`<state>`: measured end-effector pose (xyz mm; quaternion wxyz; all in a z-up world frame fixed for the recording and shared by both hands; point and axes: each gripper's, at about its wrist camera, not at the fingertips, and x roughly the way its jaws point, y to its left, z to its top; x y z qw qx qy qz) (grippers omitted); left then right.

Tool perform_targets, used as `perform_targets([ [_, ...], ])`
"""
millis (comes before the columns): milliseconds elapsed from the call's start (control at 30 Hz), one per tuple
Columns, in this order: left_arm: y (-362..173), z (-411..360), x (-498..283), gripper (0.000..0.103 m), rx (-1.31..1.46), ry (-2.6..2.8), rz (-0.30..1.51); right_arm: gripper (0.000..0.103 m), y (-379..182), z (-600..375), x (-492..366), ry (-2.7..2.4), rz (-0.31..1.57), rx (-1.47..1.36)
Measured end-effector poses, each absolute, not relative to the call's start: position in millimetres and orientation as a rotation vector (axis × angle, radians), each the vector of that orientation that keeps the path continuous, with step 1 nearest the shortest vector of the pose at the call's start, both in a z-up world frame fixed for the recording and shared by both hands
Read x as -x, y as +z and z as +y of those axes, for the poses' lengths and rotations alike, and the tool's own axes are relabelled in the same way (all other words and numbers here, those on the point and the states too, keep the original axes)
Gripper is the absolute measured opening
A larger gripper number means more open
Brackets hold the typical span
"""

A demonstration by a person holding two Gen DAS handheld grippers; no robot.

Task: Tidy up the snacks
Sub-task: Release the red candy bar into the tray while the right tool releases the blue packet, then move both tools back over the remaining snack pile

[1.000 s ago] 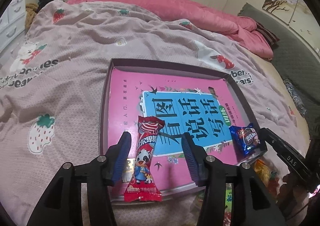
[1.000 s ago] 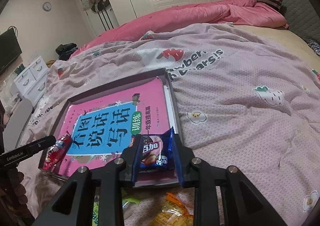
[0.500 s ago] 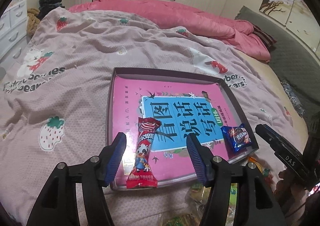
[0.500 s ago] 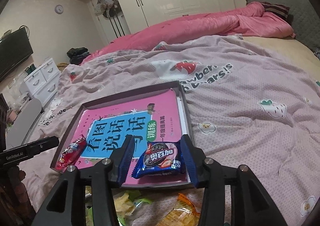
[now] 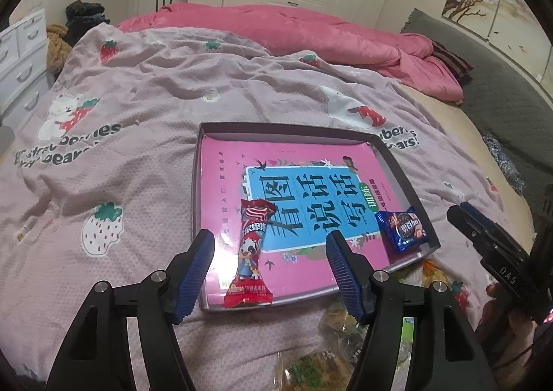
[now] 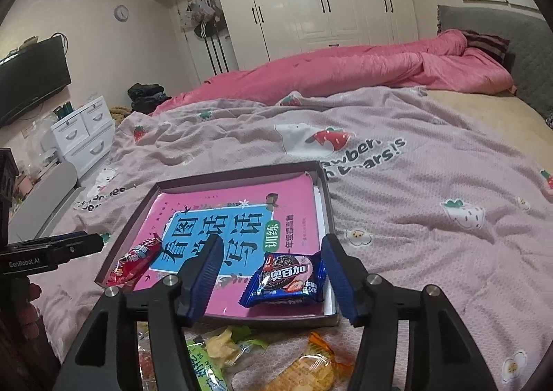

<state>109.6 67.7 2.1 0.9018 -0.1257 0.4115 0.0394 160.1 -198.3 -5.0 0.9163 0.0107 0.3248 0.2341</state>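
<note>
both hand-held grippers, left hand-held gripper (image 5: 269,266) and right hand-held gripper (image 6: 271,270), just spread, hold nothing; two snacks, red packet (image 5: 251,252) and blue packet (image 6: 288,282), lie in one tray (image 5: 195,204).

Two handheld black grippers with blue ribbed pads

The left gripper (image 5: 269,270) and right gripper (image 6: 269,273) share black angular finger arms with silver round screws near the knuckles (side lettering reads "GenRobot.AI" on one, "DAS" on the other).

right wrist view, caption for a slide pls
Open right claw over blue cookie packet lying in tray.
</note>
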Motion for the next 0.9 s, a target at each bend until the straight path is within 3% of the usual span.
perform_targets([
  [900,29.0,48.8,-68.3,0.069,0.194,0.021,0.819,0.071,21.6,-203.2,-115.9,0.521,0.608,-0.019],
])
